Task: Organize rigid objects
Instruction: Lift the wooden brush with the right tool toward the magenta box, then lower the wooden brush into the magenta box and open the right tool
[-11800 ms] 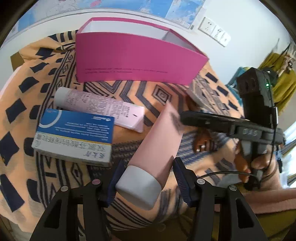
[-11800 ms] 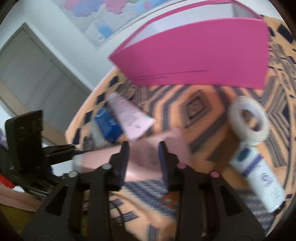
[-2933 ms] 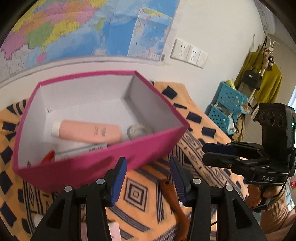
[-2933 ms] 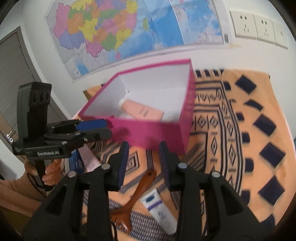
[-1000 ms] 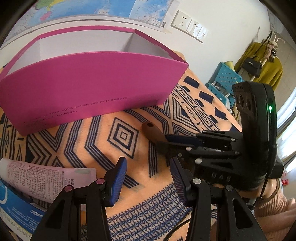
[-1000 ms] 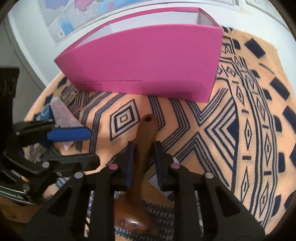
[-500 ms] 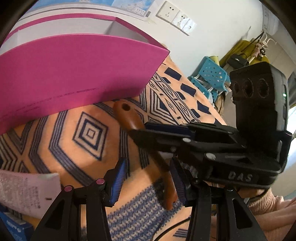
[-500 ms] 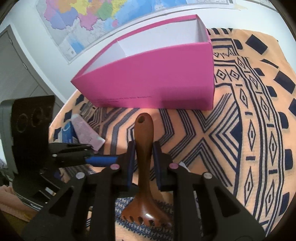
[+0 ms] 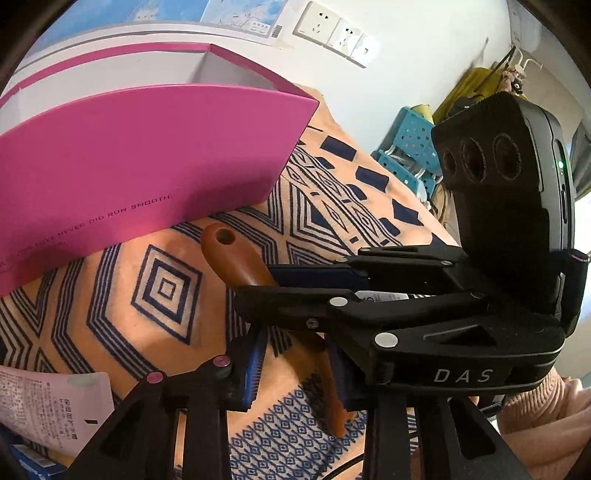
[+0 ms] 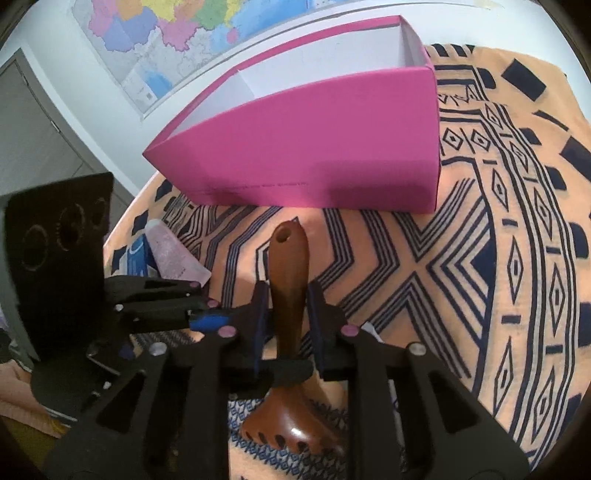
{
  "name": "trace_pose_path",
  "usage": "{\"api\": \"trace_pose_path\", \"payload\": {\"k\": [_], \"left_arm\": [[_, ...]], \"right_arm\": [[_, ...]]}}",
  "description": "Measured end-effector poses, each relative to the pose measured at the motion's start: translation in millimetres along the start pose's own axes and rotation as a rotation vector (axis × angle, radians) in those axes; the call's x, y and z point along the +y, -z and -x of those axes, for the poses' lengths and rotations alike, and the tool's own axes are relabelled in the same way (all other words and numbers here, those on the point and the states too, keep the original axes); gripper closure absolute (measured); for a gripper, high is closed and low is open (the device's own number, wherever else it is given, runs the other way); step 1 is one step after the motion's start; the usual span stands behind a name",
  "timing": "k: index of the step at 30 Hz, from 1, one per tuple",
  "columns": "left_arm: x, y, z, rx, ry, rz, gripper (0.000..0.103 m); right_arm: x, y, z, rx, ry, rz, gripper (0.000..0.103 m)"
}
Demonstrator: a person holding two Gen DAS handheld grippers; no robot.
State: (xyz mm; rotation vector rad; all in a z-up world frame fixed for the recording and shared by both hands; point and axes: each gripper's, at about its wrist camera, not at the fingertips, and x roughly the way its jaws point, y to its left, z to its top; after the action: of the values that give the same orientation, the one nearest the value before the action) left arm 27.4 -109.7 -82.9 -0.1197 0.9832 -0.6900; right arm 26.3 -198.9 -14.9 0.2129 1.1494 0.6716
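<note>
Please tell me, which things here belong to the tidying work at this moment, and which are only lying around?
In the job:
- wooden comb, held in the jaws of the right gripper; the left gripper has just been closing on it too
- pink box

Lying about:
- pink tube
- blue carton
- wall map
- wall sockets

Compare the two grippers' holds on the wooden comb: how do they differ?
The right gripper clamps the wooden comb on its handle, pointing along it; the left gripper, jaws just closed, pinches it nearer the toothed head, crossing it from the side. Both are shut on the comb.
</note>
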Motion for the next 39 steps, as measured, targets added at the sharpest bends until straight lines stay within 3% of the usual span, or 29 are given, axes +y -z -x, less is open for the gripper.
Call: {"api": "trace_pose_path", "payload": {"k": [8,17,39], "left_arm": [[-8,-8,6,-0.017,0.029,-0.022,0.072],[-15,-34,37,-0.108,0.014,-0.066,0.072],[-22,-123,92,-0.269,-0.065,-0.161,0.072]], "right_arm": [[10,-2,16,-0.059,-0.010,0.052,0.080],[23,-19,55,-0.174,-0.025,0.081,0.081],[42,-110,100,-0.353,-0.026,0.182,0.081]]}}
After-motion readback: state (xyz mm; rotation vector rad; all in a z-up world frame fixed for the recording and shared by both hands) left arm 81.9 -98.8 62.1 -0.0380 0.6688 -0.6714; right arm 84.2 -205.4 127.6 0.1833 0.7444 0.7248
